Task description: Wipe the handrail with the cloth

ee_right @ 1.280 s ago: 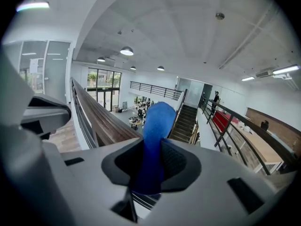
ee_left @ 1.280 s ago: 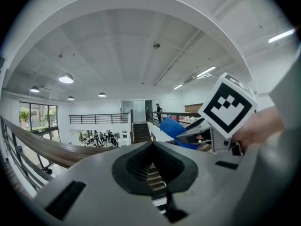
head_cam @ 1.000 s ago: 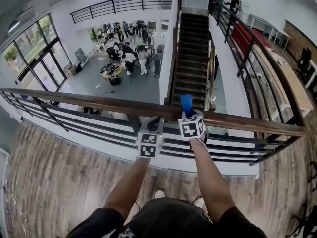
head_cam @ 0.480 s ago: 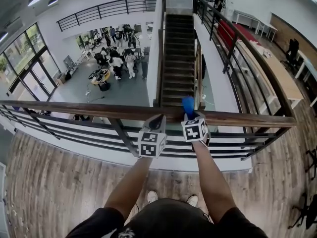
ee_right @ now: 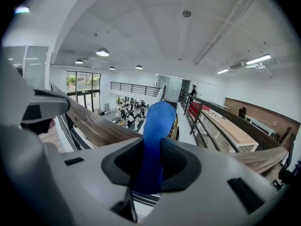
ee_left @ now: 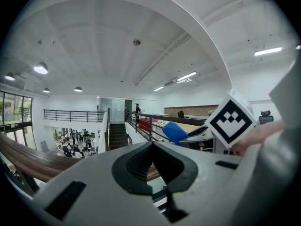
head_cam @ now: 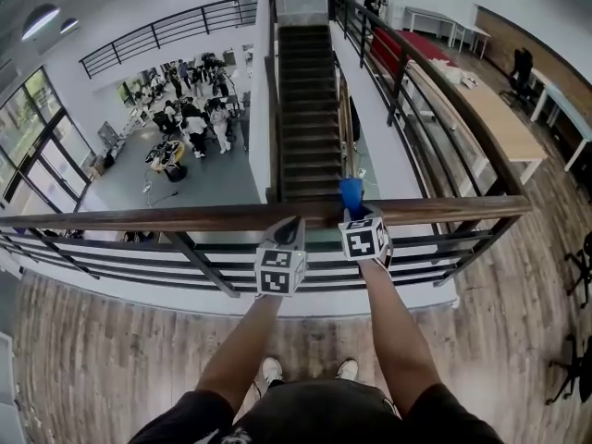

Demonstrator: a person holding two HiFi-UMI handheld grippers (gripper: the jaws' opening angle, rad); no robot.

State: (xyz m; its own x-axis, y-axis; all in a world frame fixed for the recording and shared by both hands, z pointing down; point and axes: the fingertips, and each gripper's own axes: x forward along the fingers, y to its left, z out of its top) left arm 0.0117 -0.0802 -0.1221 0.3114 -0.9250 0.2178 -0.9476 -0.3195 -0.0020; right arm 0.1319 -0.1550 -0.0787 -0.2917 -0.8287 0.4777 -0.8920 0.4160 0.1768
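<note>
A brown wooden handrail [head_cam: 139, 218] runs across the head view on dark metal bars. My right gripper [head_cam: 354, 213] is shut on a blue cloth [head_cam: 351, 194], which stands up from the jaws and rests against the top of the rail. In the right gripper view the blue cloth [ee_right: 157, 126] fills the gap between the pads of my right gripper [ee_right: 153, 166], with the handrail [ee_right: 94, 126] just beyond. My left gripper [head_cam: 289, 228] is beside it on the left, at the rail, shut and empty. From the left gripper [ee_left: 153, 161] the cloth [ee_left: 175, 132] shows to the right.
Beyond the rail is a drop to a lower hall with several people [head_cam: 190, 118] and a staircase [head_cam: 310, 109]. The rail ends at a corner post [head_cam: 518, 206] on the right. A wooden floor [head_cam: 92, 340] lies under my feet. A long table [head_cam: 490, 109] stands on the right.
Both grippers and the cloth have slid to the right along the handrail, nearer its right corner. The staircase and the rail's posts have drifted left in the head view.
</note>
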